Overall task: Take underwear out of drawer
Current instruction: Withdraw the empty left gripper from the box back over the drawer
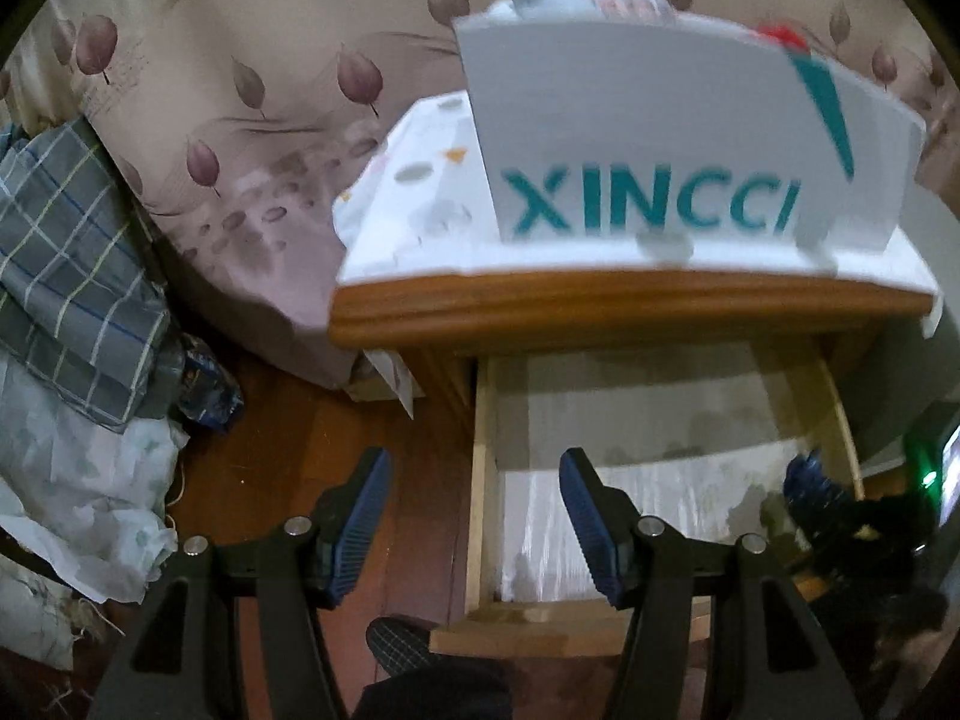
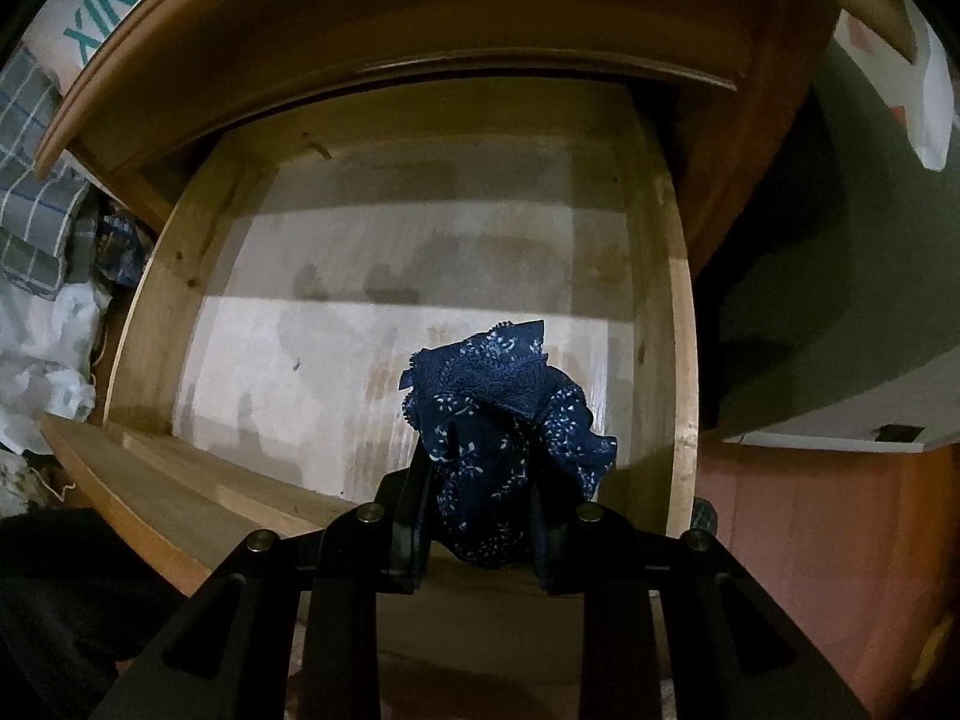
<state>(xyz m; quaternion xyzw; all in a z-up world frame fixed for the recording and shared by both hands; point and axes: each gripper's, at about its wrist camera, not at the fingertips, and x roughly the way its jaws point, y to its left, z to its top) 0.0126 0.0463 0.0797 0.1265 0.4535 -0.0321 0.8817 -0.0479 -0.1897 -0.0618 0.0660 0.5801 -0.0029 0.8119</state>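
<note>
one open wooden drawer, its pale floor bare. one piece of navy patterned underwear, bunched, is clamped between the nearly closed fingers of the right hand-held gripper, above the drawer's front half at about 5 o'clock. the left hand-held gripper stands half open and holds nothing, at the drawer's left wall. one white box lettered "xincc" sits on the cabinet top at 12 o'clock.

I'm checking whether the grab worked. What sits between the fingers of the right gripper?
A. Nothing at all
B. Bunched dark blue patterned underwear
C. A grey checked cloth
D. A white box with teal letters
B: in the right wrist view the right gripper is shut on the bunched dark blue underwear, above the pale floor of the open drawer.
</note>
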